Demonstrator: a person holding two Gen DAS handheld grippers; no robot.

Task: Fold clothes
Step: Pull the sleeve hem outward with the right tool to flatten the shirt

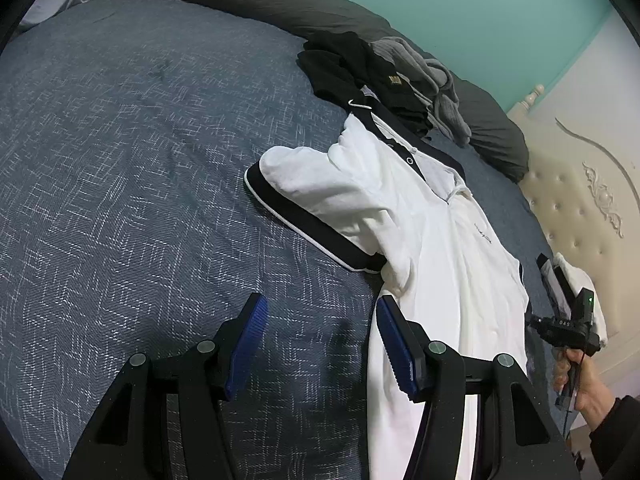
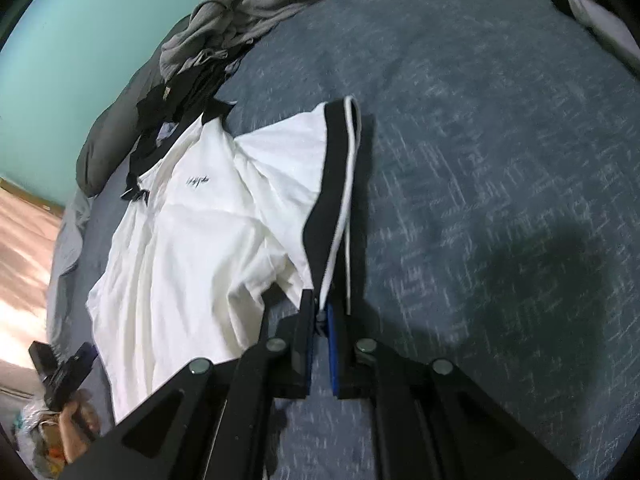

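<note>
White polo shirt (image 2: pixel 192 240), face up on the bed (image 2: pixel 480 160): we keep the right gripper (image 2: pixel 318 320) pinched on the sleeve cuff (image 2: pixel 332 184), left gripper (image 1: pixel 320 344) spread beside the hem, folding the sleeve flat inward

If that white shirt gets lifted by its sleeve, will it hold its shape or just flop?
Probably flop: the white shirt already lies wrinkled and draped on the bed. It looks thin, so likely light. The right hand-held gripper is pinching the black sleeve cuff, so the body would probably trail and drag behind.
</note>
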